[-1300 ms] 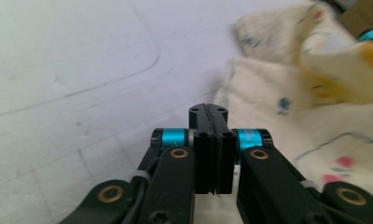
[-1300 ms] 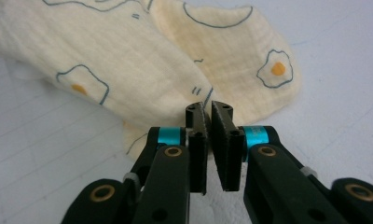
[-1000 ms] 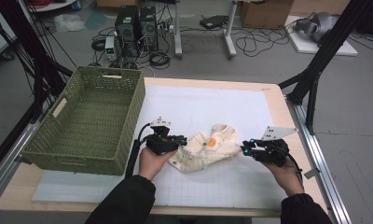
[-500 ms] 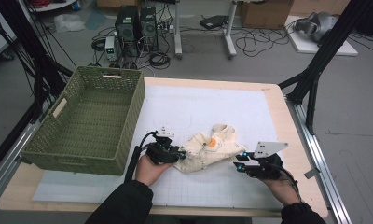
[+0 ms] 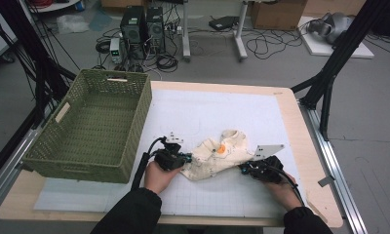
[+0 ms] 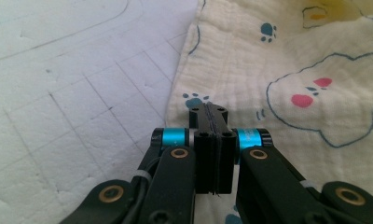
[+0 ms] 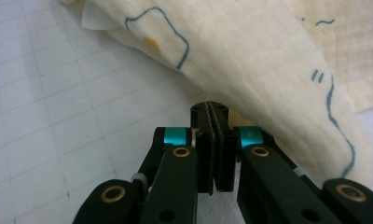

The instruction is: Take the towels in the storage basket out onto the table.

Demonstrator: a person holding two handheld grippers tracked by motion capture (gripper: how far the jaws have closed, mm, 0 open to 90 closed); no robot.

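A: What lies around the work?

B: A green woven basket stands at the table's left, just beside the left gripper; I see nothing inside it. A white gridded mat covers the wooden table. Nothing stands between the grippers but the cloth itself.

A: And the cloth?

B: A cream, crinkled garment with blue paw prints and outlined cartoon shapes lies rumpled on the mat, between the two grippers.

A: The jaws?

B: The left gripper's jaws have just been closing and now stand clenched together over the garment's edge; whether fabric is pinched I cannot tell. The right gripper has likewise just closed, pads pressed flat together, with the garment's fold draped just beside them, nothing visibly caught.
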